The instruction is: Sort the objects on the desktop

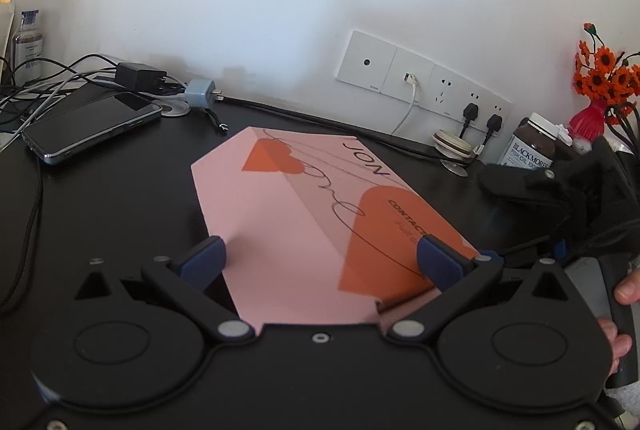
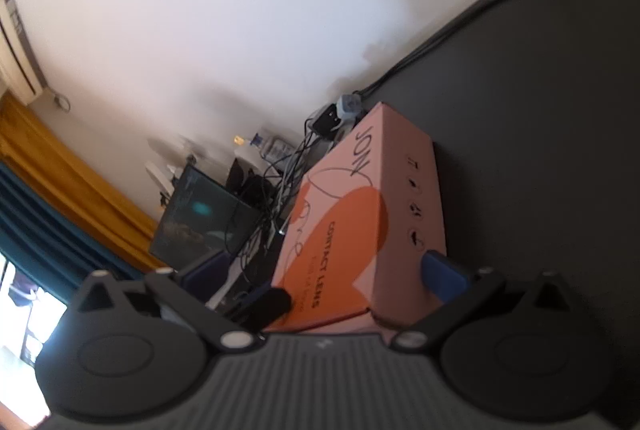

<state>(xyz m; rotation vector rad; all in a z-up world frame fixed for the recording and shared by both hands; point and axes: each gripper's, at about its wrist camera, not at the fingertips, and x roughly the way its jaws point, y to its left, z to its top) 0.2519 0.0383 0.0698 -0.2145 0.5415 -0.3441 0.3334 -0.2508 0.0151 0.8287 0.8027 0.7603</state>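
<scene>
Between the two blue pads of the left claw (image 1: 320, 262) lies the near end of a pink and orange contact lens box (image 1: 320, 214), flat on the black tabletop (image 1: 100, 214). The jaws stand wide, one pad against each long side of the box; whether they press it or only frame it cannot be told from this view. In the right wrist view the same box (image 2: 360, 214) sits between the fingers of the right claw (image 2: 320, 282), whose right pad (image 2: 442, 276) lies against the box's side wall with the printed icons, while its left finger stays off to the other side, apart from the box; this claw is spread wide and whether it has a real hold cannot be told either. At the right edge of the left view, fingertips of a hand (image 1: 622, 314) wrap a grey handle.

Farther back on the left, a dark phone (image 1: 96, 128) rests face up, with a tangle of cables (image 1: 52, 78), a black adapter (image 1: 140, 76) and a pale blue plug (image 1: 200, 93) just behind it. On the right stand a brown supplement bottle (image 1: 530, 146) and a red vase of orange flowers (image 1: 600, 86). Along the white wall runs a row of sockets (image 1: 424, 82) with plugs in them.
</scene>
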